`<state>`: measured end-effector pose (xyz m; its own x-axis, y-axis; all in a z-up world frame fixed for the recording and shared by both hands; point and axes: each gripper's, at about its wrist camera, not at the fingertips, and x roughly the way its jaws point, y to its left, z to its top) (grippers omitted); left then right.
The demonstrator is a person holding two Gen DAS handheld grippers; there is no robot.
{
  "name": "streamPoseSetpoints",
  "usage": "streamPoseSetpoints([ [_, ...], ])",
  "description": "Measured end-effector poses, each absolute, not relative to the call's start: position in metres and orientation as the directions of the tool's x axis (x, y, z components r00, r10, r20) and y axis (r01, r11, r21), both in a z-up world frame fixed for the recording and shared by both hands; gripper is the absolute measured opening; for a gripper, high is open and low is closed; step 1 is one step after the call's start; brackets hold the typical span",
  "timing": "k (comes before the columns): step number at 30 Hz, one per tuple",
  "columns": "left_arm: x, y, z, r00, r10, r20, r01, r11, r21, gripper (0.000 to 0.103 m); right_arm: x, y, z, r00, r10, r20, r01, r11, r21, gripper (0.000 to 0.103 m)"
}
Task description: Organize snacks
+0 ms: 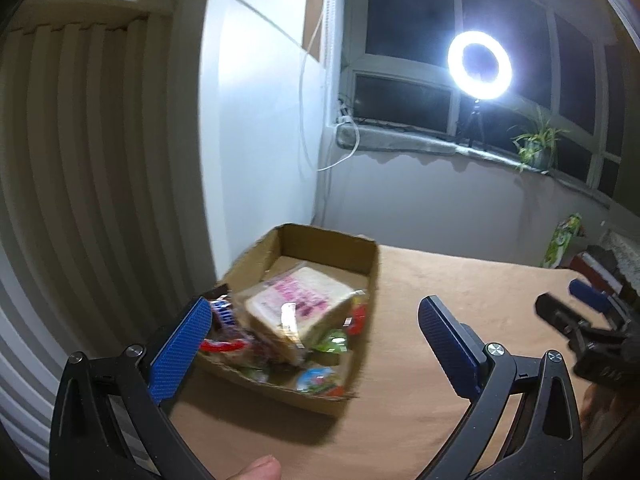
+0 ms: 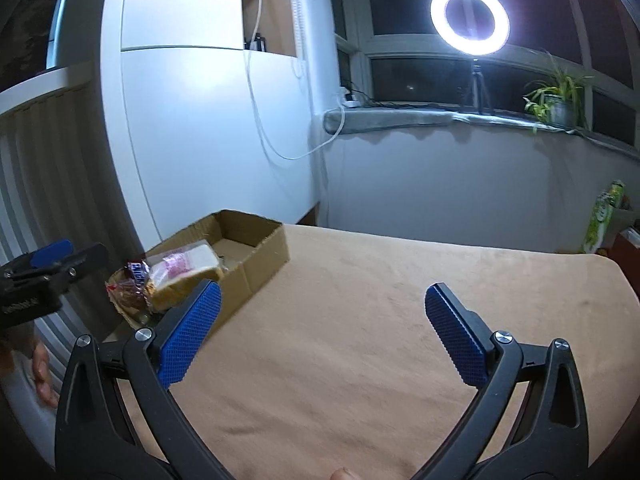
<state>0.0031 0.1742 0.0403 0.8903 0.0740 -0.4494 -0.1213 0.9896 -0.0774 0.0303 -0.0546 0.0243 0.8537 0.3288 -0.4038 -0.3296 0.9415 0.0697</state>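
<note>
Both claws stand released and hold nothing: left gripper (image 1: 316, 312), right gripper (image 2: 324, 300). Snacks (image 1: 296, 312) are piled in the cardboard box (image 1: 372, 264) at ten o'clock on the tan table (image 2: 360, 320); nothing loose remains visible, so sorting looks nearly finished.

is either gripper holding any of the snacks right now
No. The left gripper and right gripper are both open and empty; the snacks lie in the cardboard box.
</note>
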Motion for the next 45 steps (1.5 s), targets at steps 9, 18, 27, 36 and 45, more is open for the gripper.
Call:
streamPoseSetpoints([
  [9,0.011,0.132,0.037,0.879,-0.006,-0.477,-0.061,0.990,-0.123,0.103,0.016,-0.091,0.027,0.878,0.233,-0.418,-0.229,0.972,0.061,0.103],
  [18,0.022,0.078,0.024,0.849,-0.040,-0.527,0.008,0.998,-0.064,0.103,0.009,-0.132,0.022,0.874,0.112,-0.473,-0.119,0.993,0.016,0.103],
  [27,0.022,0.036,0.014,0.833,-0.049,-0.551,0.073,0.997,0.023,0.103,0.008,-0.155,0.018,0.869,0.058,-0.491,-0.066,0.998,0.000,0.103],
  [36,0.019,0.034,0.013,0.826,-0.063,-0.560,0.079,0.997,0.005,0.103,0.008,-0.159,0.017,0.868,0.055,-0.493,-0.066,0.998,-0.005,0.103],
  [45,0.013,0.036,0.014,0.829,-0.069,-0.555,0.078,0.997,-0.006,0.103,0.006,-0.153,0.016,0.868,0.051,-0.493,-0.068,0.998,-0.017,0.103],
])
